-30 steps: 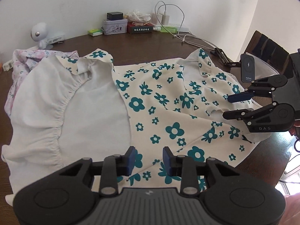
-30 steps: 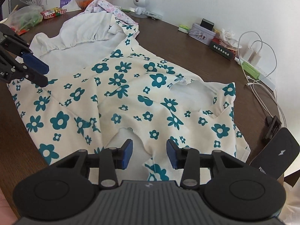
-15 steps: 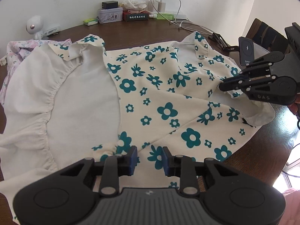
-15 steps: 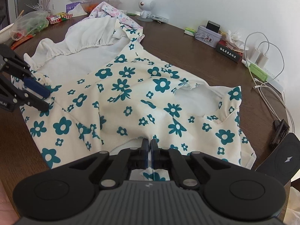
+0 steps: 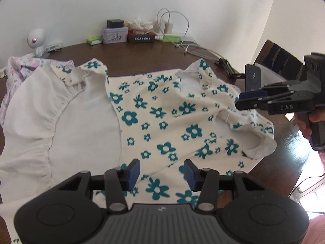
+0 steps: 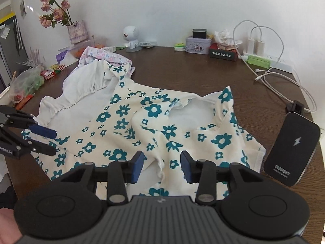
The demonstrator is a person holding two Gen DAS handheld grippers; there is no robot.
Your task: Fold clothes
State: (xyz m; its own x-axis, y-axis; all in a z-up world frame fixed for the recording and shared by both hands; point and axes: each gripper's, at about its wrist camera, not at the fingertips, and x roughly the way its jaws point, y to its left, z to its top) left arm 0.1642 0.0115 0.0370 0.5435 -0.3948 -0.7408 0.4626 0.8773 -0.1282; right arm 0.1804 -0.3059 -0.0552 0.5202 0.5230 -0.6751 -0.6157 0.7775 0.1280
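A cream dress with teal flowers (image 5: pixel 162 111) (image 6: pixel 142 122) lies spread on the dark wooden table (image 6: pixel 182 71), its white lining (image 5: pixel 81 126) turned up on the left side. My left gripper (image 5: pixel 161 172) hovers open over the dress's near hem, nothing between its blue pads (image 5: pixel 134 171). It also shows at the left edge of the right wrist view as the left gripper (image 6: pixel 43 140). My right gripper (image 6: pixel 161 166) is open above a rumpled sleeve edge (image 6: pixel 160 168). In the left wrist view the right gripper (image 5: pixel 246 100) hangs above the dress's right side, held by a hand (image 5: pixel 304 126).
A pink floral garment (image 6: pixel 101 55) lies bunched at the far left. A black power bank (image 6: pixel 292 150) stands by the dress's right edge. Tins, boxes, chargers and white cables (image 6: pixel 284 77) line the wall side, with a small white robot figure (image 6: pixel 131 35) and a vase of flowers (image 6: pixel 77 30).
The right gripper, shut on the dress's near edge half a second ago, has opened and let it drop. The left gripper's jaws have spread wider. Both grippers have risen.
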